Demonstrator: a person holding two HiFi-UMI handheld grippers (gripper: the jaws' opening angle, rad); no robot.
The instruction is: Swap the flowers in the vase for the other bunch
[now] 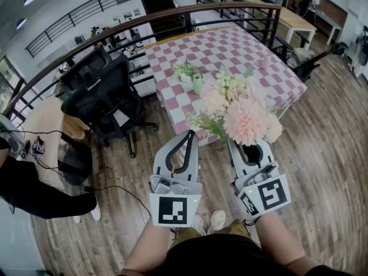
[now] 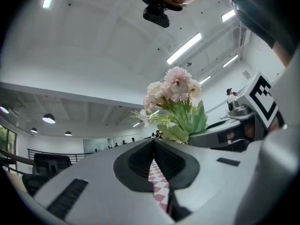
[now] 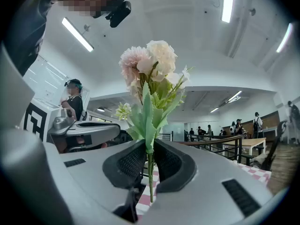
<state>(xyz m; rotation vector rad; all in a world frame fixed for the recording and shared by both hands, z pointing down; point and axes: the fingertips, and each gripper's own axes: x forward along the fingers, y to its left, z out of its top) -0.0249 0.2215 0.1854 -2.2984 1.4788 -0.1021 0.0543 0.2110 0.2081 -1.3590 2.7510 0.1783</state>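
Pink and cream flower bunch (image 1: 244,118) stands upright in the right gripper (image 3: 149,146), jaws clamped on its thin green stem (image 3: 150,182) below the leaves. It looks light, top-heavy and easily crushed, so hold low on the stem. Left gripper (image 2: 153,144) is closed on nothing. On the pink-checked table (image 1: 241,45), a small pale green vase (image 1: 197,84) stands beside green-white sprigs (image 1: 185,69); whether they sit inside I cannot tell

The flowers (image 1: 244,119) are pale pink and cream with green leaves, the surface (image 1: 230,46) pink-and-white checked, the chair (image 1: 99,82) black, the floor (image 1: 328,154) brown wood.
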